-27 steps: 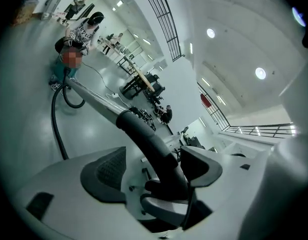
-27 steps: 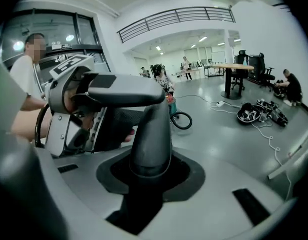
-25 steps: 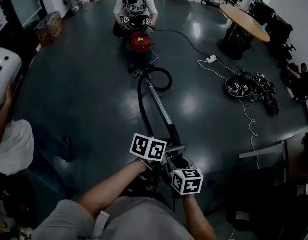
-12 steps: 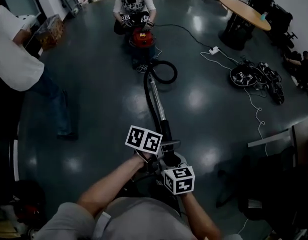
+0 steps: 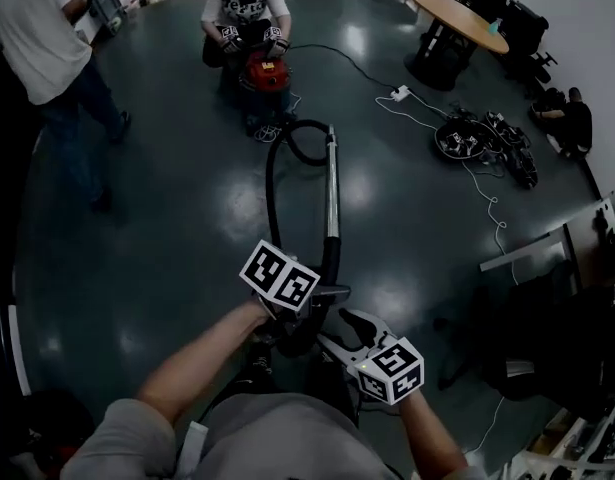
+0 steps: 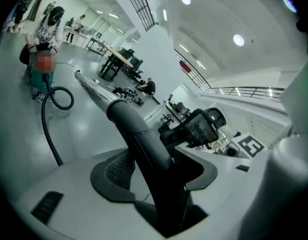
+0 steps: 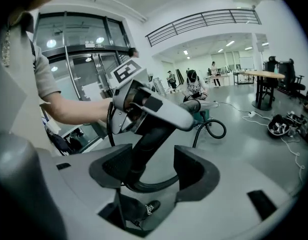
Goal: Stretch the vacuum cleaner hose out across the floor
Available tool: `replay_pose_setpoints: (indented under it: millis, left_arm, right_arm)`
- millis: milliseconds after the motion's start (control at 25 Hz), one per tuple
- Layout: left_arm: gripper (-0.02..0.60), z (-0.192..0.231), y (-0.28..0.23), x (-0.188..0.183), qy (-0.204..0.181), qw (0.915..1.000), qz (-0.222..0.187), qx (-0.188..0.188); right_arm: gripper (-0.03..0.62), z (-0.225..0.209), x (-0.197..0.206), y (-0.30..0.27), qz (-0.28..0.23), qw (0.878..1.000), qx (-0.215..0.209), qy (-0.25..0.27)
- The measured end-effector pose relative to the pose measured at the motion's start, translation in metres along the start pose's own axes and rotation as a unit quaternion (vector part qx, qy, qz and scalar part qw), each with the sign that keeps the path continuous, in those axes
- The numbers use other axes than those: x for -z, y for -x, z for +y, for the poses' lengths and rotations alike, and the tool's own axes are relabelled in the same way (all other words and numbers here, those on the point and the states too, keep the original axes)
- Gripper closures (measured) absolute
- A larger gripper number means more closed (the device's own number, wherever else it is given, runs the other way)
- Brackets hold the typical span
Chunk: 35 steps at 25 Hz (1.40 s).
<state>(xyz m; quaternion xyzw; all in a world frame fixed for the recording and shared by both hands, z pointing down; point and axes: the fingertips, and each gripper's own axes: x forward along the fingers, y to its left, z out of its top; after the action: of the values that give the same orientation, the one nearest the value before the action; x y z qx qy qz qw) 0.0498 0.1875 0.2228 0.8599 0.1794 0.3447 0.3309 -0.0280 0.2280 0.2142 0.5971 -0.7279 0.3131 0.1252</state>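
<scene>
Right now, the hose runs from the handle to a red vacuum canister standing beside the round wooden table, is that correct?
Not quite: the red vacuum canister stands in front of the crouching person, well apart from the round wooden table, as the head view shows. The hose does run to it from the handle.

my head view is dim, glare spots on the floor [image 5: 187, 218]; gripper views bright under ceiling lamps [image 6: 238, 39], edges bent, corners dark.
</scene>
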Motion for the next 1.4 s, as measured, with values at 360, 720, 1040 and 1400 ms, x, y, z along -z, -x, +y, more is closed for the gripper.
replay_pose_setpoints:
  millis: [360,720,1040,1400]
  left_arm:
    - [0.333,-0.013,0.083,0.102,-0.077,0.9802,0.167,0.074]
    - [0.358,-0.057,0.106,0.227,-0.134,0.9384,0.306,0.089]
    - [0.393,-0.089,0.132,0.292,-0.251,0.8729,0.414,0.060]
    - [0.267,-0.095,0.190,0.313,-0.462,0.8094,0.363,0.016]
  right_arm:
    - [0.350,0.047,-0.026,-0.027,0.106,0.941,-0.066,0.315]
    - [0.350,0.125,0.063,-0.046,0.248,0.828,-0.218,0.453]
    - [0.479,0.216,0.142,-0.047,0.260,0.797,-0.322,0.440]
    - [0.485,0.304,0.145,-0.074,0.170,0.902,-0.277,0.284]
